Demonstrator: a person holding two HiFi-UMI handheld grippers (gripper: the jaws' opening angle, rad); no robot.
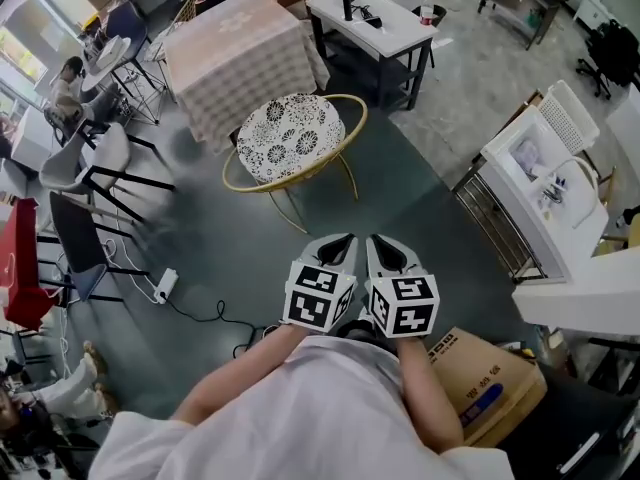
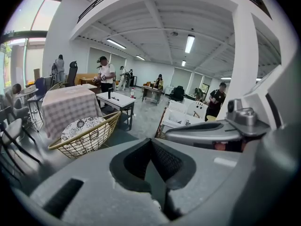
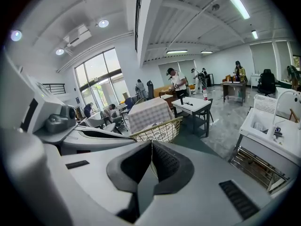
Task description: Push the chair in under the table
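Chair [image 1: 292,138]: just beside checked table [image 1: 232,58], well apart from both grippers.
Left gripper [image 1: 343,243]: jaws together, empty.
Right gripper [image 1: 382,243]: jaws together, empty.
Nearby: white desk [image 1: 372,23], cardboard box [image 1: 490,388].

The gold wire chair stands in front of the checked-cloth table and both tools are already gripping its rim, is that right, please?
Not quite: the head view shows the left tool and right tool shut on nothing, apart from the gold wire chair. It does stand in front of the checked-cloth table.
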